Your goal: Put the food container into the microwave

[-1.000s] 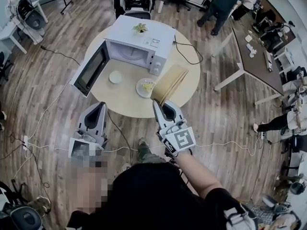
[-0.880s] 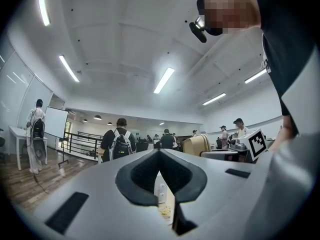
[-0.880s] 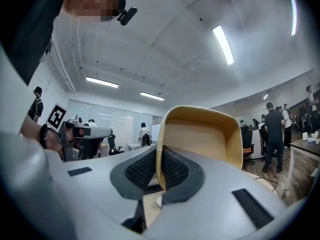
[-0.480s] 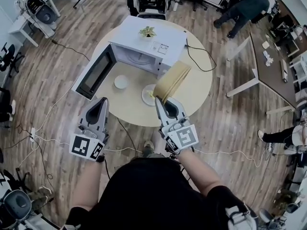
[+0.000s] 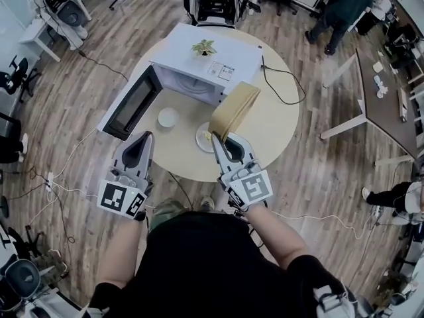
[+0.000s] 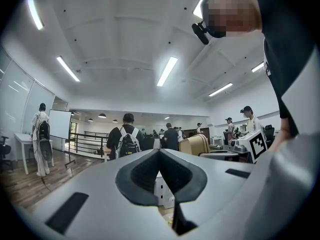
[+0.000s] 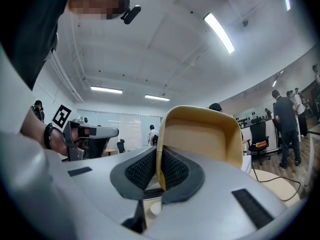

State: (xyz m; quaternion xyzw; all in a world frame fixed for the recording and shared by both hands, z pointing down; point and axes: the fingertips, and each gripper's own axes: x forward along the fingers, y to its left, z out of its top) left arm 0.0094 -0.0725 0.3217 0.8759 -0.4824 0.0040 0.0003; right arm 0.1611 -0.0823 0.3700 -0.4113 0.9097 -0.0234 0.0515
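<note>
At lower left, the left tongs [image 5: 146, 138] are held shut, tips together with nothing gripped, just short of the edge of the round worktop [image 5: 281, 121]. Above them, the microwave door [image 5: 130, 102] is swung open. The microwave [image 5: 211, 63] itself is set on the upper half of the worktop, with a small plant [image 5: 204, 46] on top. A small white dish [image 5: 167, 116] is seen before its mouth, and a plate [image 5: 200, 136] with food just right of that. At centre, the right tongs [image 5: 216, 140] are closed on one wall of the tan food container [image 5: 233, 110], which is held tilted above the plate, outside the microwave.
</note>
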